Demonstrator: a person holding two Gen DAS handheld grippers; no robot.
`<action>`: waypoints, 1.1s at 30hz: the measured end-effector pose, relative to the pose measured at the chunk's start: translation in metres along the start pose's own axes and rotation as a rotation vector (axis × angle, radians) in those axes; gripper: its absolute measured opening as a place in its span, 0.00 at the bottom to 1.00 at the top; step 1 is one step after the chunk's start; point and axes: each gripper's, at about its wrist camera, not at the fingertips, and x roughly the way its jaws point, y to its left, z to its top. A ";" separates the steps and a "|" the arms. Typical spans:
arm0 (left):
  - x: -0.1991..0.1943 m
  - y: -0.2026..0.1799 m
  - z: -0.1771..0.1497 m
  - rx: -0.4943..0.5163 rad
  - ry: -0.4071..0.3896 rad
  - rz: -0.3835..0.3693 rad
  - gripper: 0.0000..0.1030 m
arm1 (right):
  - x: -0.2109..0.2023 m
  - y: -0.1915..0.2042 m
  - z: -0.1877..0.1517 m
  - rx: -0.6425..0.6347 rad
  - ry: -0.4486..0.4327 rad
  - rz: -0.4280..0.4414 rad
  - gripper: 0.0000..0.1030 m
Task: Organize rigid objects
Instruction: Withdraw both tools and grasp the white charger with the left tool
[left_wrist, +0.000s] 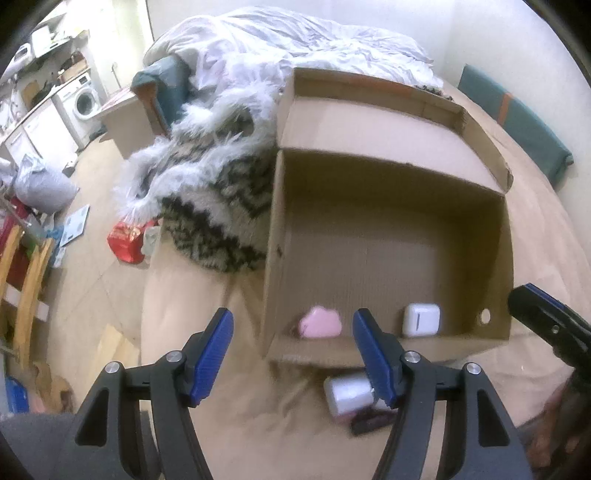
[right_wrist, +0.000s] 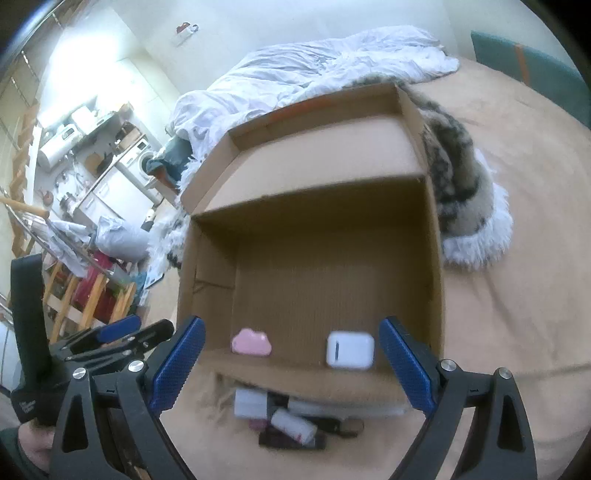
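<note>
Both tools gaping, empty: left tool (left_wrist: 291, 356), right tool (right_wrist: 291, 363). Small bottles (right_wrist: 291, 422) crowded against brown cardboard box (right_wrist: 432, 258) wall; grab risks snagging neighbour or wall.

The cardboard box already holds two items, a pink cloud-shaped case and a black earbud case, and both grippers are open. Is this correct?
Not quite: the earbud case in the cardboard box is white, not black, as the right wrist view shows. The pink cloud-shaped case is there, and left gripper and right gripper are open.
</note>
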 end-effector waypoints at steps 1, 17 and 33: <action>-0.002 0.002 -0.004 -0.006 0.002 0.006 0.63 | -0.003 -0.001 -0.005 0.009 0.005 0.004 0.98; 0.063 0.019 -0.062 -0.156 0.253 -0.072 0.62 | -0.010 -0.035 -0.056 0.211 0.086 -0.024 0.98; 0.120 -0.058 -0.067 -0.048 0.418 -0.051 0.61 | 0.016 -0.031 -0.056 0.171 0.150 -0.075 0.98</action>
